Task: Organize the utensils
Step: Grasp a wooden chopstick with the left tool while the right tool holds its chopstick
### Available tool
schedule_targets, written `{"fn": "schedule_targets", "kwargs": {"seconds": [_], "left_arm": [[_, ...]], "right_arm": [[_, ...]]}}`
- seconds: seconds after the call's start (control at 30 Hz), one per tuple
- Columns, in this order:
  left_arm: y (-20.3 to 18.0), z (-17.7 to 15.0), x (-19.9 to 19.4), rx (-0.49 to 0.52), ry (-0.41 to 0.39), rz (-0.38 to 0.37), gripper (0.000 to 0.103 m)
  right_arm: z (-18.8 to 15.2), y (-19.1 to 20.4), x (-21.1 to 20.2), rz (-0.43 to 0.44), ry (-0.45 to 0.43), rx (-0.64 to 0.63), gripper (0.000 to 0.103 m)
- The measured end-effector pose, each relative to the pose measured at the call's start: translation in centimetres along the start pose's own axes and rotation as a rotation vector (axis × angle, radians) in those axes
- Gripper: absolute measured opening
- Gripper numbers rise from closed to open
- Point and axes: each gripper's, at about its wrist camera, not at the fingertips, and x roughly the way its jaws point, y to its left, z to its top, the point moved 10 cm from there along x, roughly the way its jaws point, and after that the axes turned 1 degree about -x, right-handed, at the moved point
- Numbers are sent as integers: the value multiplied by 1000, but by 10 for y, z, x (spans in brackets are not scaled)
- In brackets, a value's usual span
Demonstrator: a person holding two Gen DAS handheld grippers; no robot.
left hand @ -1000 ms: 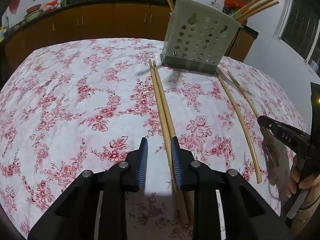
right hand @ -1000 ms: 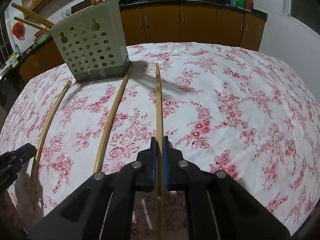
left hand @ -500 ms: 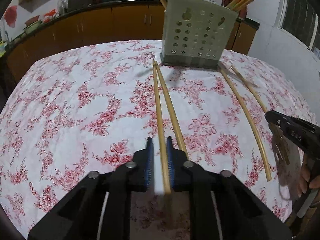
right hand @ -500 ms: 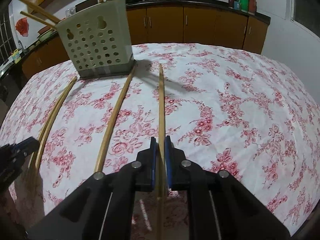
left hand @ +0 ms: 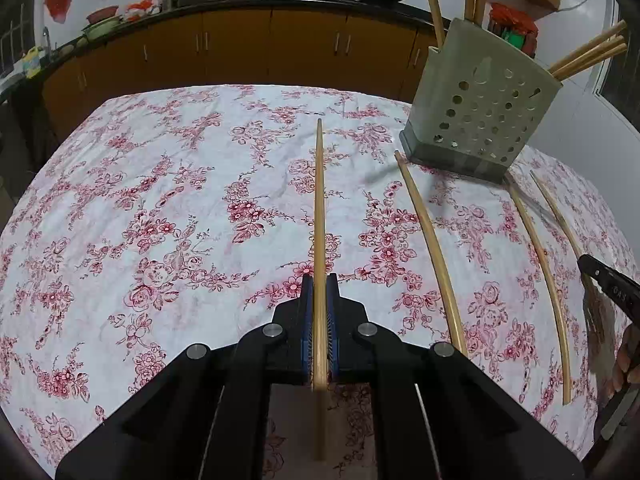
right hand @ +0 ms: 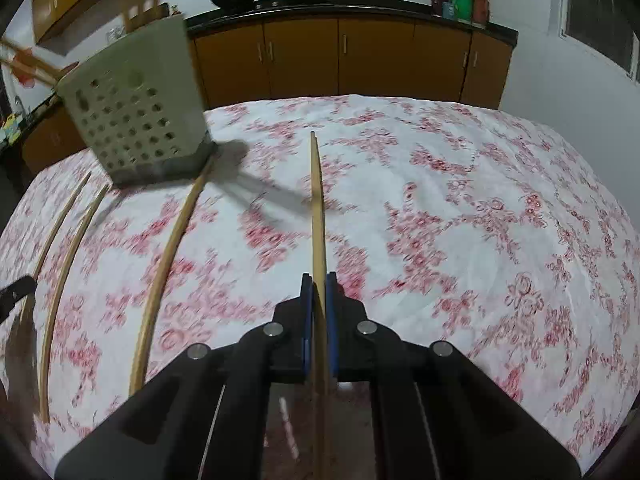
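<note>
My left gripper [left hand: 319, 294] is shut on a long wooden chopstick [left hand: 319, 216] that points forward, lifted over the floral tablecloth [left hand: 160, 208]. My right gripper [right hand: 318, 292] is shut on another wooden chopstick [right hand: 317, 208], also pointing forward above the cloth. A grey perforated utensil holder [left hand: 480, 108] with several chopsticks in it stands at the far right in the left wrist view and at the far left in the right wrist view [right hand: 136, 116]. Three more chopsticks [left hand: 432, 248] lie on the cloth near it. The right gripper's tip [left hand: 608, 284] shows at the left view's right edge.
Brown kitchen cabinets [left hand: 240, 52] with a dark counter, woks and pots run behind the table. The table's far edge lies just in front of them. The right wrist view is blurred by motion.
My left gripper has shut on a chopstick and lifted it, swinging left away from the holder. My right gripper has lifted its chopstick and is moving.
</note>
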Motion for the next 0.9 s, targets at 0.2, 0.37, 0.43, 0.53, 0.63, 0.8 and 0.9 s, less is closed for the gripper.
{"fn": "schedule_targets", "kwargs": {"seconds": [0.2, 0.37, 0.43, 0.53, 0.63, 0.8, 0.9], "left_arm": [[0, 1, 1, -7, 1, -9, 8], [1, 1, 1, -9, 1, -11, 8], [1, 0, 1, -14, 1, -16, 8], [0, 0, 1, -28, 1, -30, 8], [1, 0, 1, -35, 1, -38, 8], [1, 0, 1, -34, 1, -34, 8], [0, 0, 1, -34, 1, -34, 8]], "right_arm": [[1, -2, 2, 10, 2, 9, 9], [1, -1, 3, 4, 3, 3, 10], [1, -1, 3, -1, 3, -1, 10], [1, -1, 3, -2, 4, -3, 10], [1, -1, 3, -1, 4, -3, 10], [1, -1, 3, -2, 3, -4, 10], [1, -1, 3, -1, 3, -4, 10]]}}
